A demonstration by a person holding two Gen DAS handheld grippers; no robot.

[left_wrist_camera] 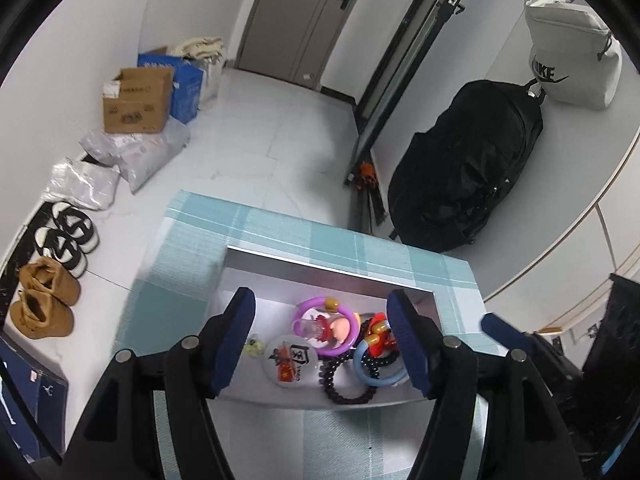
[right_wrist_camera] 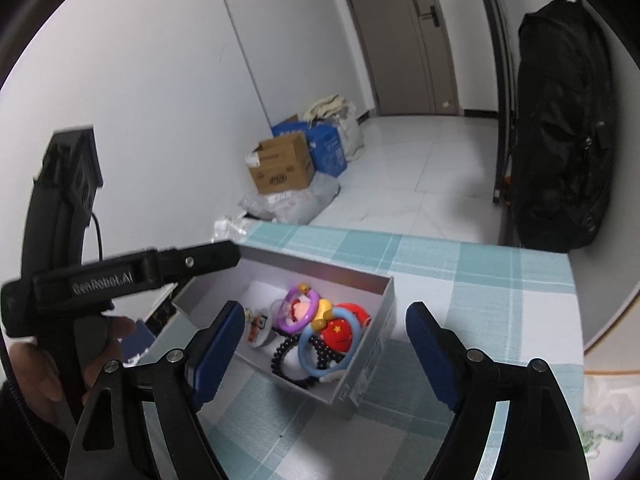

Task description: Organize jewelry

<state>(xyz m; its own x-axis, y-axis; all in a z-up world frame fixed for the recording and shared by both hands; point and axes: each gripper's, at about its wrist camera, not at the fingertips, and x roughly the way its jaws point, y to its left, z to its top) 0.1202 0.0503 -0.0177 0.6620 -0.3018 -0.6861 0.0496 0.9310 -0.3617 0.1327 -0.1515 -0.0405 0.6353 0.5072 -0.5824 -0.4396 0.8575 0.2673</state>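
Observation:
A shallow grey box (left_wrist_camera: 328, 271) (right_wrist_camera: 370, 354) sits on the teal checked tablecloth (left_wrist_camera: 280, 232). In it lie a purple ring (left_wrist_camera: 326, 326) (right_wrist_camera: 298, 308), a light blue ring (left_wrist_camera: 378, 368) (right_wrist_camera: 320, 350), a black bead bracelet (left_wrist_camera: 344, 386) (right_wrist_camera: 282, 354), a round white badge (left_wrist_camera: 290, 358), a red charm (left_wrist_camera: 378, 332) (right_wrist_camera: 342, 330) and a small pale green piece (left_wrist_camera: 254, 346). My left gripper (left_wrist_camera: 322, 344) is open and empty just above the box. My right gripper (right_wrist_camera: 326, 354) is open and empty over the box's near right corner.
The left gripper's body (right_wrist_camera: 120, 272) and the hand holding it reach in at the left of the right wrist view. A black backpack (left_wrist_camera: 464, 168) hangs beyond the table. Cardboard boxes (left_wrist_camera: 136, 100), plastic bags and shoes (left_wrist_camera: 44, 300) lie on the floor at left.

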